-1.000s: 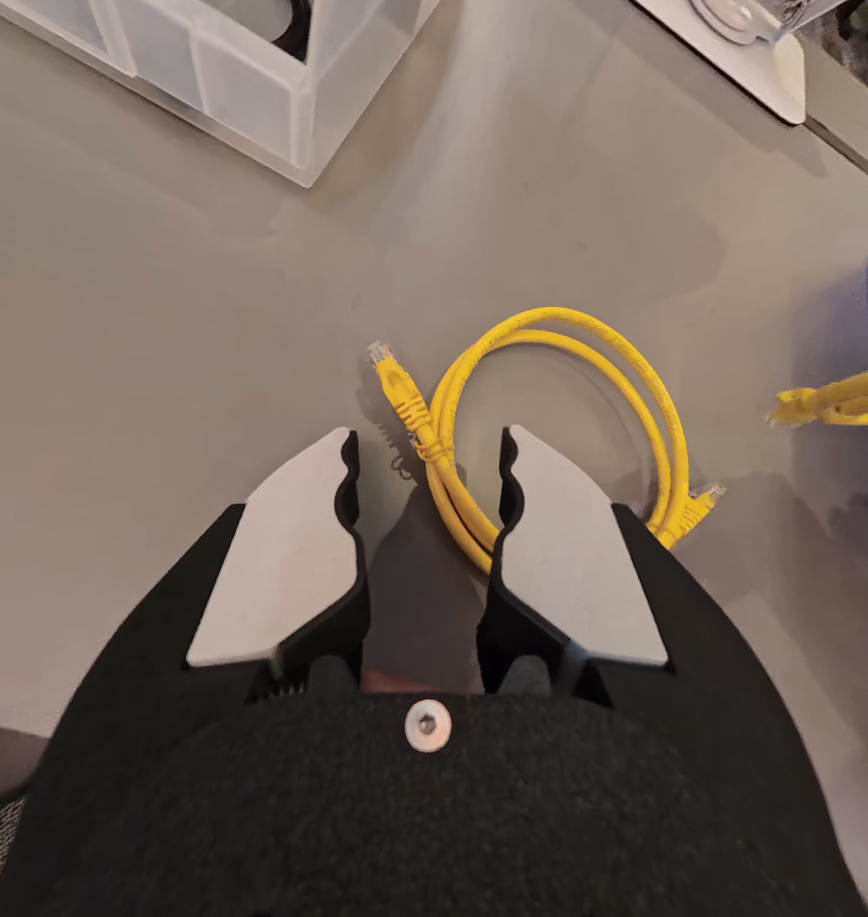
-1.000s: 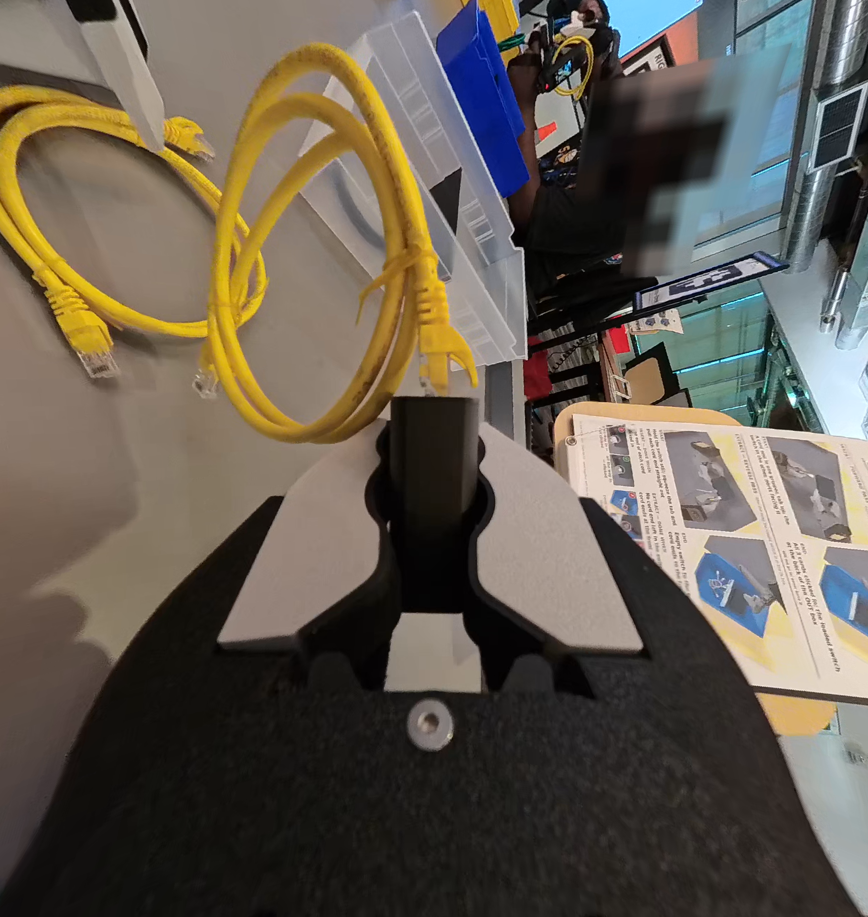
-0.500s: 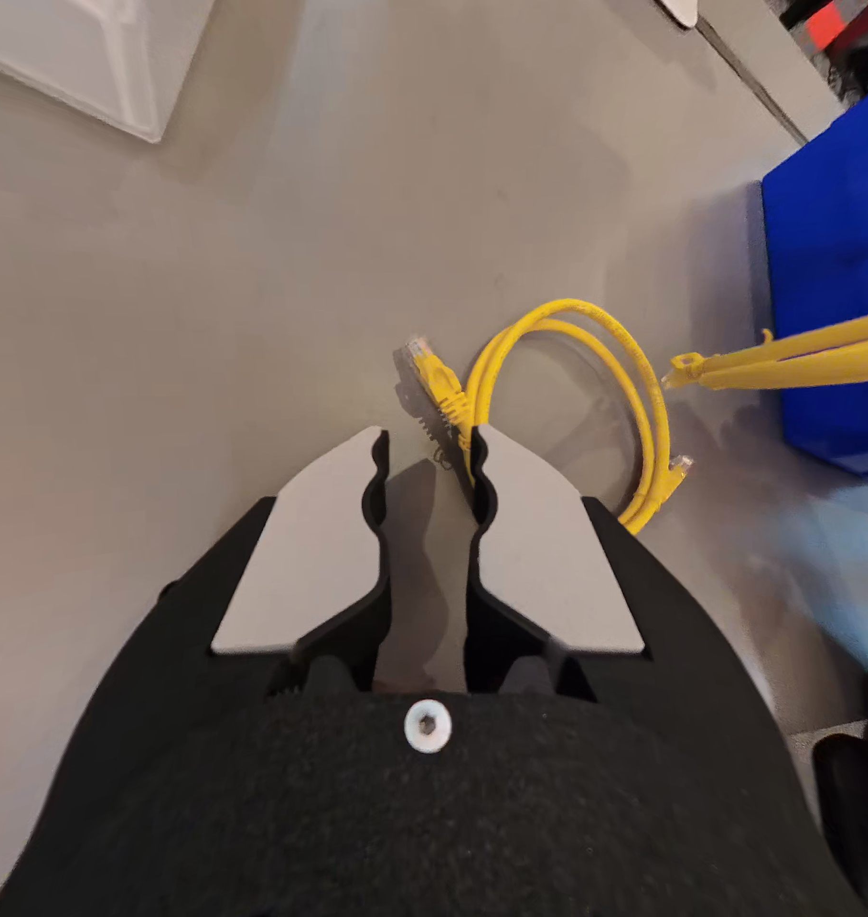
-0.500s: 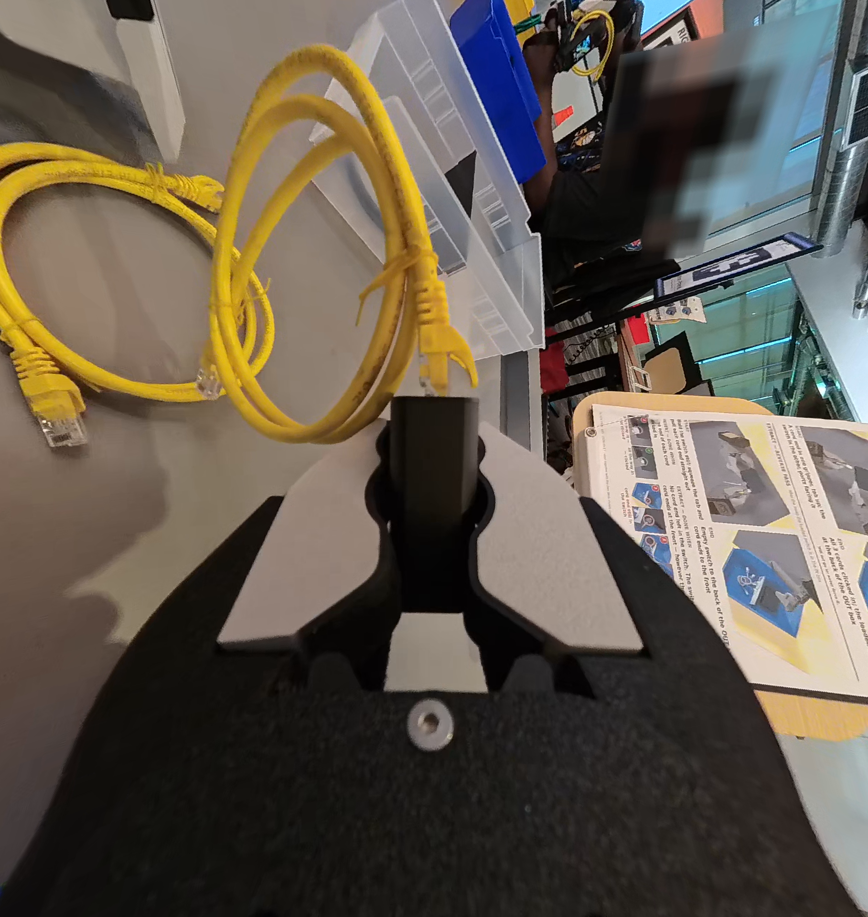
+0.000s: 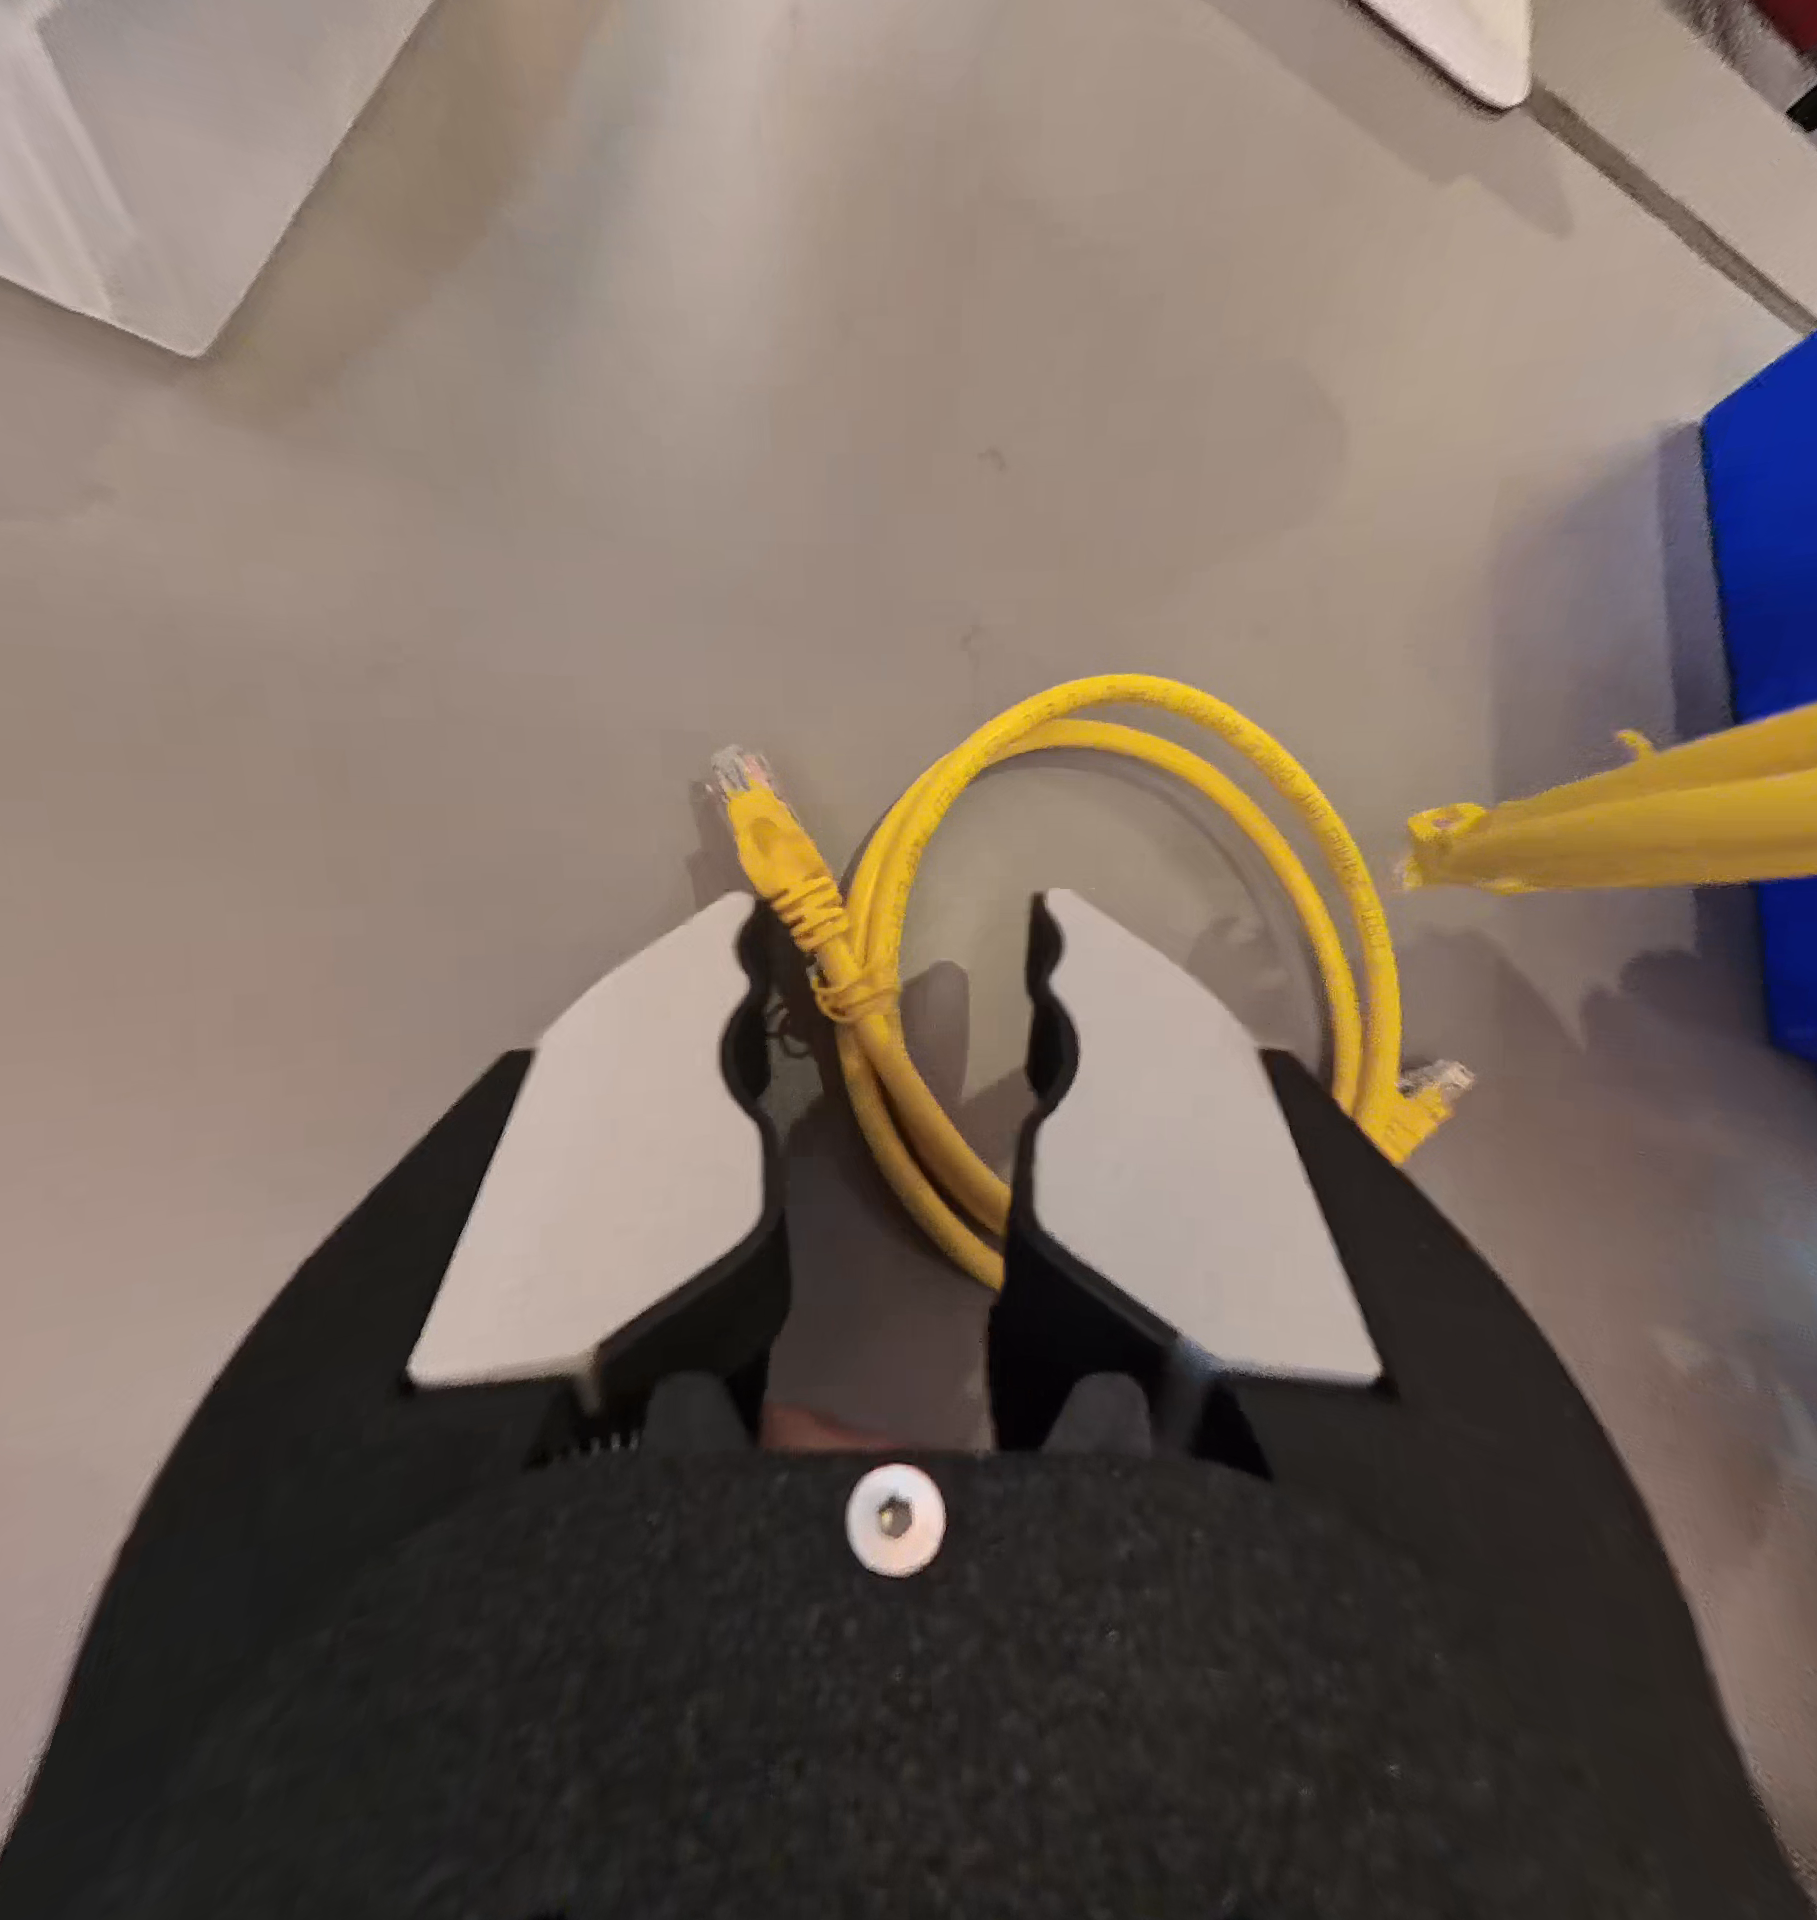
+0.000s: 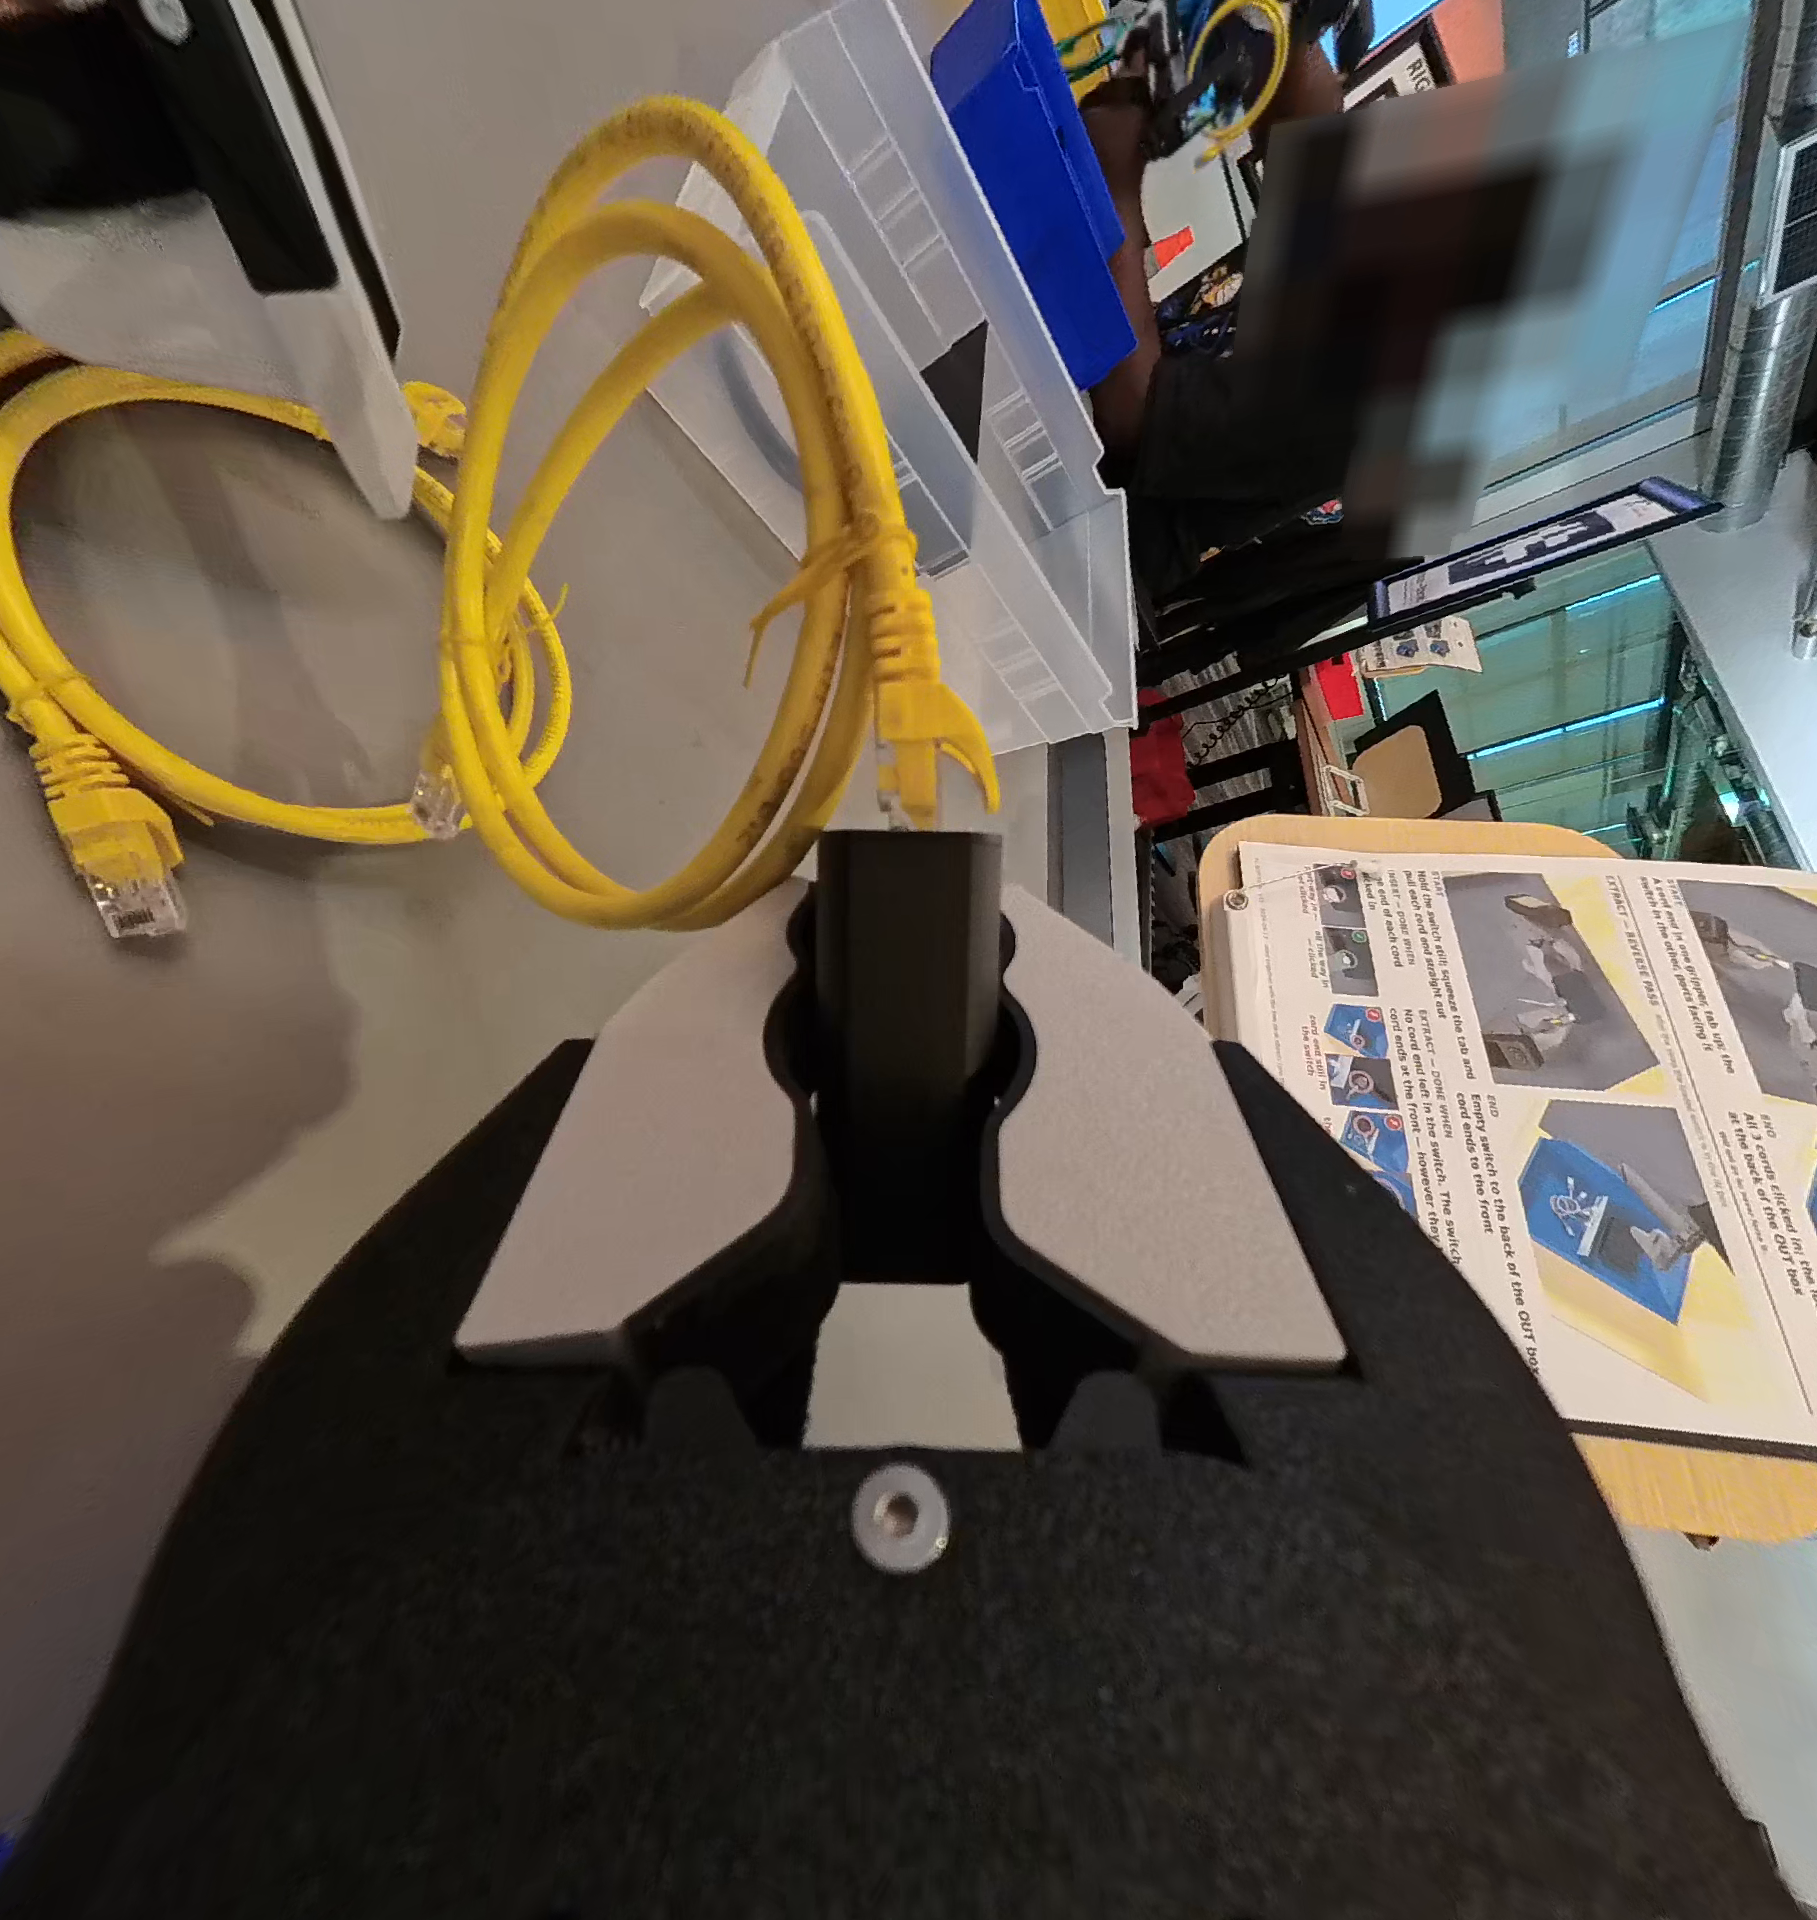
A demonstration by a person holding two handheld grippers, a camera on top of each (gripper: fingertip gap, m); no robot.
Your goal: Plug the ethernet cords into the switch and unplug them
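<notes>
- The black switch (image 6: 909, 997), mid-frame in the right wrist view, stays clamped in the right gripper (image 6: 909, 935), one yellow cord (image 6: 675, 499) plugged in and hanging.
- The left gripper (image 5: 888, 914) has reopened around the coiled cord (image 5: 1143, 831) on the grey table (image 5: 468, 623), gripping nothing; its earlier closing missed, so the pickup needs retrying.

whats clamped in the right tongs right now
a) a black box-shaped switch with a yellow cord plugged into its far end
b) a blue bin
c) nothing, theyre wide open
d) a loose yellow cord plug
a: the right tongs press on both sides of the black switch, and a coiled yellow cord has one plug in the switch's far end.
</notes>
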